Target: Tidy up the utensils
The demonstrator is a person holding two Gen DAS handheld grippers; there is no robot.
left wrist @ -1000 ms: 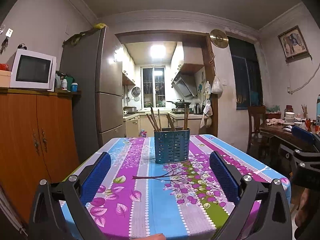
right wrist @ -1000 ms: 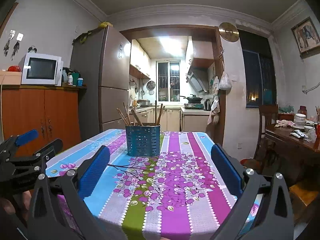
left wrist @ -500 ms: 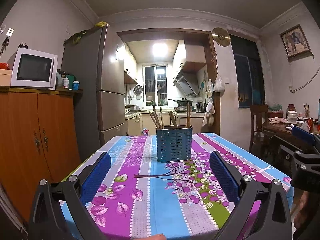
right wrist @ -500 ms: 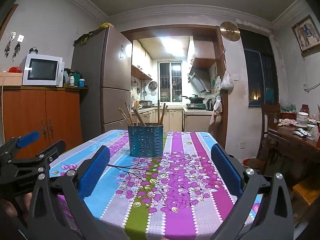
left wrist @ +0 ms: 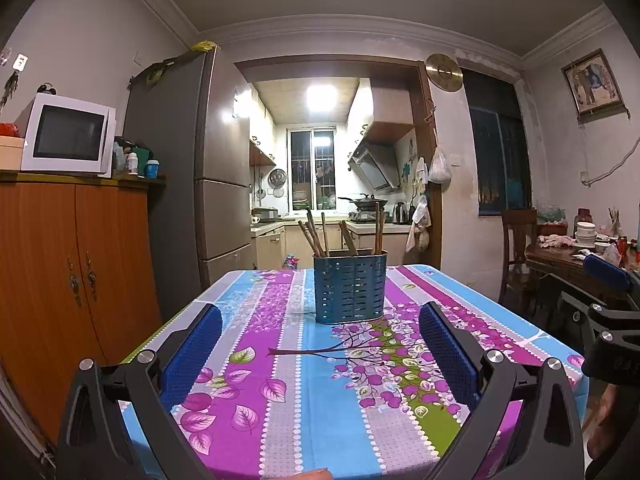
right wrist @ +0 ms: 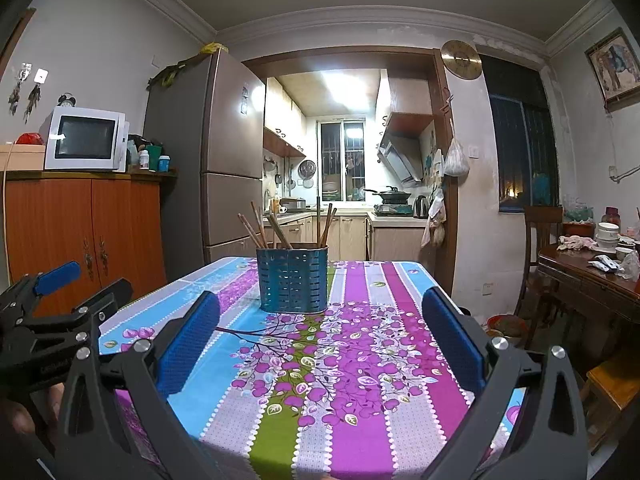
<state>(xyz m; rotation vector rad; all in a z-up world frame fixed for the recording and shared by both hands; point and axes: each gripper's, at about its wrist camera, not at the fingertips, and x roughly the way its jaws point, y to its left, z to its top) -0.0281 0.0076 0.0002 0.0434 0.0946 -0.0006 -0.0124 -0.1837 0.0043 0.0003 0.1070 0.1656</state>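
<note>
Left claw: the left gripper hovers over the near end of the table, jaws spread wide, nothing between the blue ribbed pads.
Right claw: the right gripper is likewise spread and empty, level with its partner, which shows at the left edge of the right wrist view.
Holder: the blue utensil holder stands upright straight ahead of both claws, well beyond the fingertips, a little left of centre for the right one.
Utensils: wooden sticks, likely chopsticks, lean at mixed angles out of the holder's top; none lies on the cloth.
Handling: the sticks look light, stiff and smooth, so probably prone to slipping; pinching across the upper shaft, clear of the rim, seems the best hold.
Holder build: thin slotted wall, rounded corners, probably light enough to tip if a stick drags.
Cloth: glossy striped floral tablecloth, flat, possibly slick under the holder.
</note>
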